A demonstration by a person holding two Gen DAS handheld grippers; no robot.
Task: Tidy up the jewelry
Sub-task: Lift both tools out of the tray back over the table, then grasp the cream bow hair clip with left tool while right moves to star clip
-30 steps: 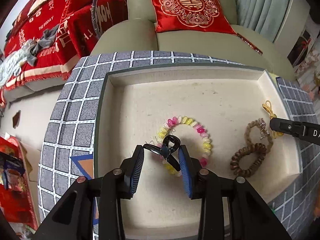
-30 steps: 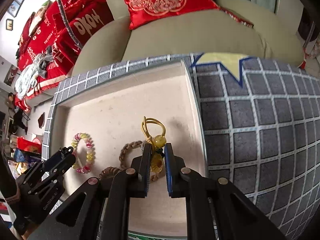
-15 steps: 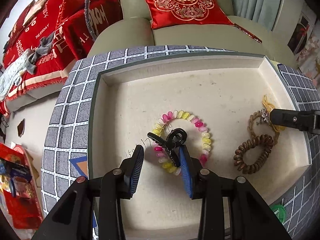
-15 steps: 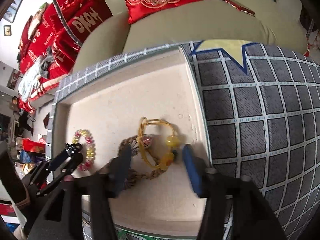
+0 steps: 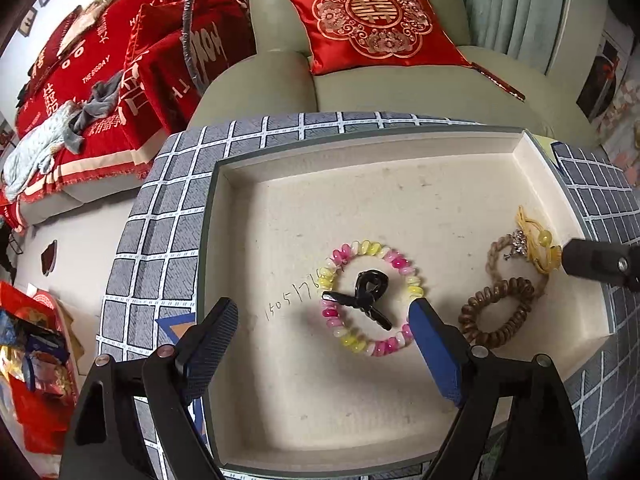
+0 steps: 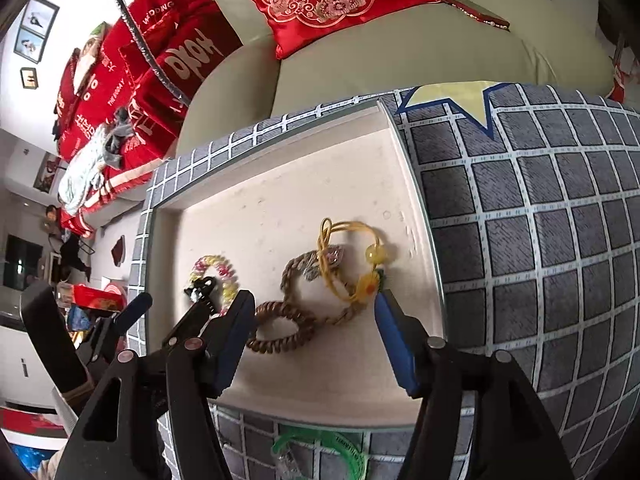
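Lying in tray (image 5: pixel 516 152): one clip (image 5: pixel 362 294), four bracelets

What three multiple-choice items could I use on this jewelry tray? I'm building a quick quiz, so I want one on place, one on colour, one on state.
1. Where does the black hair clip lie?
A. Inside the ring of the pink and yellow bracelet
B. On the grid cloth outside the tray
C. On top of the brown spiral hair tie

2. What colour is the spiral hair tie?
A. Green
B. Brown
C. White

3. How do the jaws of the left gripper stand?
A. Clamped on the clip
B. Shut with nothing between
C. Apart, gripping nothing

Answers:
1 A: the clip rests on the tray floor within the bead loop.
2 B: its coils are brown, beside the braided loop.
3 C: the jaws are opening, and the clip lies free ahead of the pads.
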